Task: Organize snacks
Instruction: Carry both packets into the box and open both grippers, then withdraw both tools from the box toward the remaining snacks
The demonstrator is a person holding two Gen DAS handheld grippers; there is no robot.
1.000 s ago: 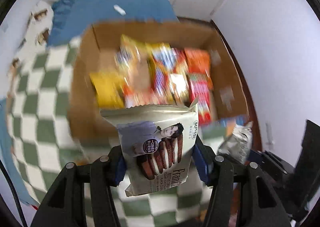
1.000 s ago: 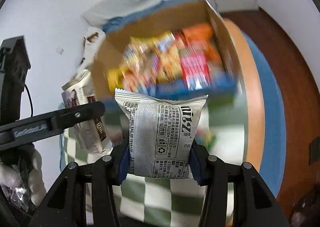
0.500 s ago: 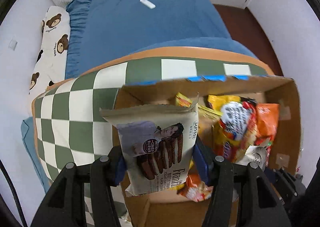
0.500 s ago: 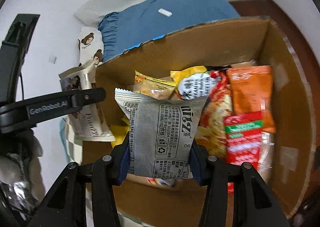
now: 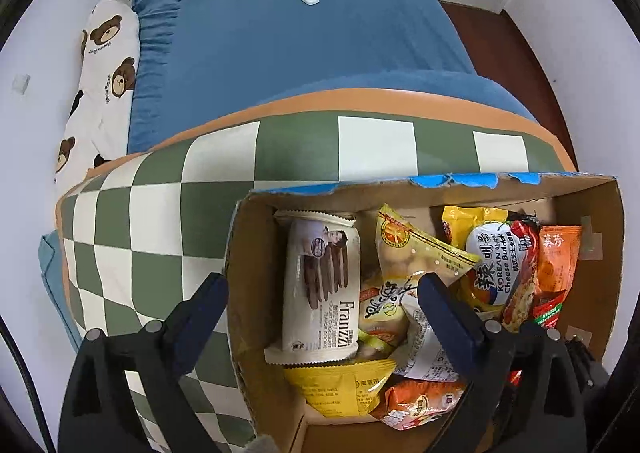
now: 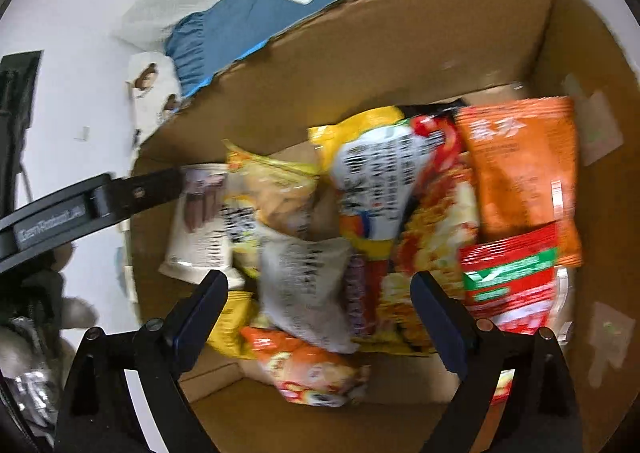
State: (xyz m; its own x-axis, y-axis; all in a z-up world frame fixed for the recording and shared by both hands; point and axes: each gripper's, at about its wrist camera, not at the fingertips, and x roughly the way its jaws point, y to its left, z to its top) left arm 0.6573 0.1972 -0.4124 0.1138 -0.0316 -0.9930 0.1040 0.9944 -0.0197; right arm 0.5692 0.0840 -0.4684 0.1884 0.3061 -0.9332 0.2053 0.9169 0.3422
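Note:
A cardboard box [image 5: 596, 253] full of snack packets sits on the checkered table. The cream Franzzi biscuit packet [image 5: 320, 285] lies loose at the box's left side, also seen in the right wrist view [image 6: 200, 229]. My left gripper [image 5: 322, 287] is open and empty above it. The silver-grey packet [image 6: 304, 285] lies loose on the pile, blurred; it also shows in the left wrist view [image 5: 428, 353]. My right gripper [image 6: 320, 289] is open and empty above it. The left gripper's finger [image 6: 120, 197] reaches in from the left.
Other packets fill the box: yellow [image 5: 420, 253], Korean cheese noodles [image 5: 500, 273], orange [image 6: 520, 169], red [image 6: 516, 281]. The green-and-white checkered table [image 5: 160, 213] has an orange rim. Behind it is a blue bed [image 5: 300, 33] with a bear pillow [image 5: 108, 65].
Both grippers have opened and let go of their packets. The Franzzi packet and the silver-grey packet dropped into the box. Both grippers moved in over the box.

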